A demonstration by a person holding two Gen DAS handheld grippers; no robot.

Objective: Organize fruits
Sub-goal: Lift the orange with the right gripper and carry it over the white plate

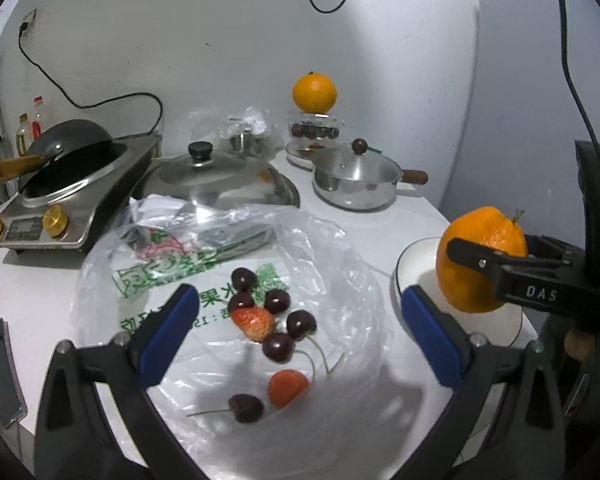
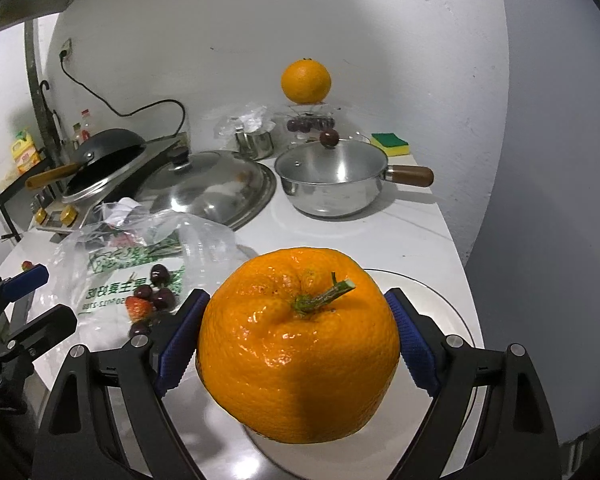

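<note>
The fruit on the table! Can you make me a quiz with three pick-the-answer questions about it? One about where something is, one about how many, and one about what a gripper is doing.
1. Where is the far orange?
A. inside the pot
B. on top of the glass dish of cherries
C. on the plastic bag

2. How many strawberries lie on the plastic bag?
A. two
B. five
C. none

3. What is the right gripper doing?
A. hanging open and empty
B. clamped on a cherry
C. clamped on the near orange

Answers:
1 B, it perches on the glass dish behind the pot.
2 A, two red strawberries sit among the dark cherries.
3 C, both blue pads press its sides above the white plate.
</note>
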